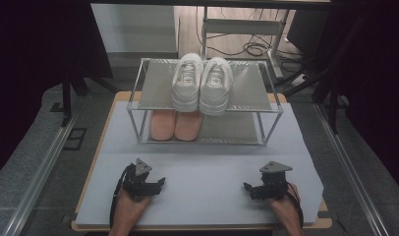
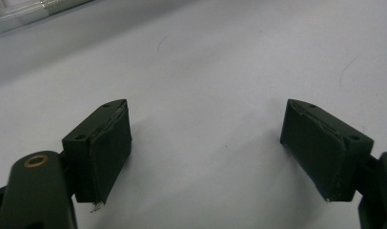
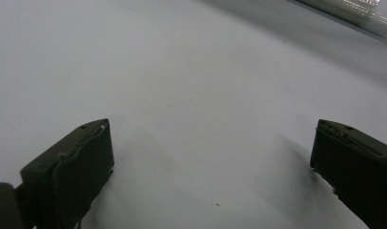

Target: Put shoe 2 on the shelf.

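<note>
On the table (image 1: 97, 162), a pale grey sheet (image 1: 212, 162) covers nearly the whole wooden top, smooth and matte, and the shoe rack (image 1: 133, 105) at its far side serves as the landmark for everything else. From the high view the rack is a two-tier frame of thin bright metal bars with flat grey shelves, its long axis running across the table.

A pair of white sneakers (image 1: 202, 83) sits side by side near the middle of the rack's upper shelf, rounded and thick-soled; their long axes run front to back, though which end is the toe I cannot tell. Directly below them on the lower shelf lies a pair of salmon-pink slippers (image 1: 175, 125), flat and soft-looking, rounded ends toward the person, also lying front to back.

Nearer than the rack, well apart from it, the left gripper (image 1: 156, 184) rests low over the sheet in front of the rack's left end, and the right gripper (image 1: 251, 191) sits in front of its right end; each carries a grey three-cornered plate.

The gripper views add what the high view cannot: the left gripper (image 2: 206, 143) has blocky black jaws with worn rubbery pads (image 2: 108, 152), spread wide and empty above bare sheet, a sliver of the rack's metal bar at the upper left. The right gripper (image 3: 210, 162) is likewise released, holding nothing.
</note>
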The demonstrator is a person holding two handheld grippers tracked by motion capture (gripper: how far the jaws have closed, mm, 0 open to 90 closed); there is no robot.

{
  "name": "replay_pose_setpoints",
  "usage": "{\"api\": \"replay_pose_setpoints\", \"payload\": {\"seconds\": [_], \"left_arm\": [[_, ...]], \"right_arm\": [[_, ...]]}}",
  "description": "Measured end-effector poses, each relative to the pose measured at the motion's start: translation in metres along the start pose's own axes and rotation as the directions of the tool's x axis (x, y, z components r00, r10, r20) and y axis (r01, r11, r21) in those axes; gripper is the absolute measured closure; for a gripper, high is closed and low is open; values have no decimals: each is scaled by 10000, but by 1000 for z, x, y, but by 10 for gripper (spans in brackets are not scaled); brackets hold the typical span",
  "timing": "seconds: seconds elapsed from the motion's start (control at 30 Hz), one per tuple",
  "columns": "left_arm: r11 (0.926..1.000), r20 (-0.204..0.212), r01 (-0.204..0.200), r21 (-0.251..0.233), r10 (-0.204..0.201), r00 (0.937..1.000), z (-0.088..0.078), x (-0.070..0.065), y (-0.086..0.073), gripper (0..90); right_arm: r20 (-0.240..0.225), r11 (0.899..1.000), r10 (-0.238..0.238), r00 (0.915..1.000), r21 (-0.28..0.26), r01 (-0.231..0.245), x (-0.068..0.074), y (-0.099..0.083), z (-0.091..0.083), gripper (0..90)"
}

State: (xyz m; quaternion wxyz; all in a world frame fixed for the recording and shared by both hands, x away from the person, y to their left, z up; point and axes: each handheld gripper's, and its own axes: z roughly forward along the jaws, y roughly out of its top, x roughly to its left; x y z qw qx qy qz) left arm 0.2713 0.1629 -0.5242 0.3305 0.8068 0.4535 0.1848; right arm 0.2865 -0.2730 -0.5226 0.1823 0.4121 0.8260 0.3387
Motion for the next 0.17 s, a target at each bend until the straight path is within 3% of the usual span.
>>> {"api": "replay_pose_setpoints", "payload": {"seconds": [0.17], "left_arm": [[10000, 31, 26, 5, -26, 10000, 0, 0, 0, 177]], "right_arm": [[-192, 9998, 176, 9997, 51, -175, -2, 0, 1, 8]]}}
